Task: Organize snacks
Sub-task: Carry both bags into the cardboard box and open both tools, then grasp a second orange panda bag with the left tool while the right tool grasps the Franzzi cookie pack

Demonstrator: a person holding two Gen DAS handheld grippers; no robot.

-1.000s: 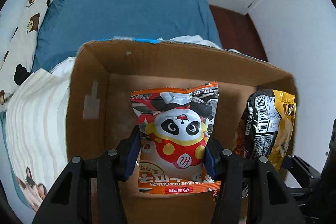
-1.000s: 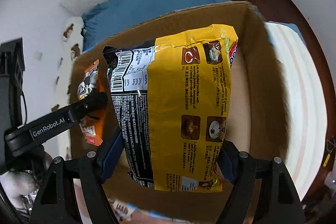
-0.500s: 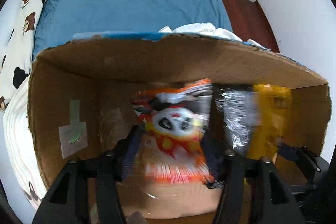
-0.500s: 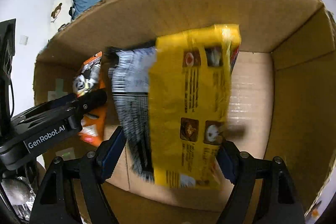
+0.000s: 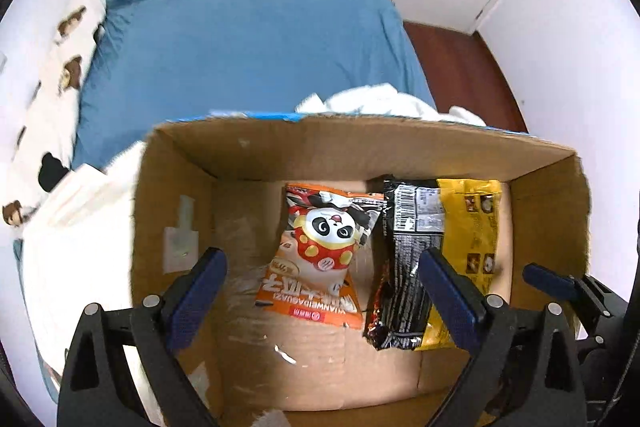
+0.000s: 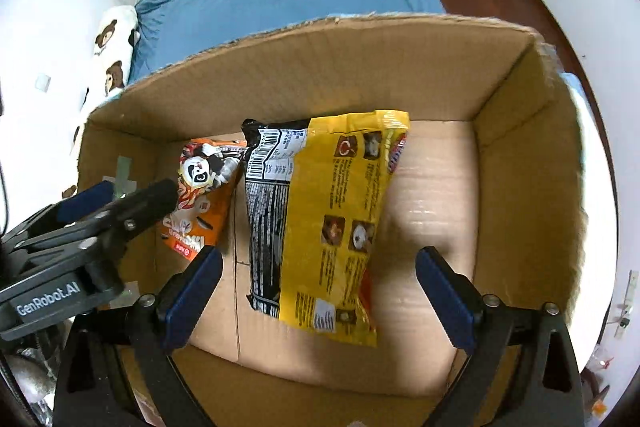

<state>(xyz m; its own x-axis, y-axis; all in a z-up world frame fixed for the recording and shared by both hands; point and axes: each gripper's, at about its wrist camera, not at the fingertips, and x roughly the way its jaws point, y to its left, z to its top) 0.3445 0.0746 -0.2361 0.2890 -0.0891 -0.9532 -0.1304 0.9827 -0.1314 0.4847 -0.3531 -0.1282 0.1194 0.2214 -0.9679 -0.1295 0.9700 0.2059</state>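
Two snack packs lie flat, side by side, in the cardboard box (image 6: 520, 115) on the bed (image 5: 248, 39): yellow-black noodle bag (image 6: 332, 215), then orange panda bag (image 5: 320, 255). Left gripper (image 5: 324, 295) and right gripper (image 6: 318, 295) fingers are spreading wide, touching neither.

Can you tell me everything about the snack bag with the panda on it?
The panda snack bag is a shiny orange packet with a cartoon panda in red with yellow dots, and white lettering near its bottom edge. It looks sealed and puffy. It lies on the floor of the cardboard box, beside the yellow and black noodle packet. The left gripper hangs above it, jaws opening, not touching it.
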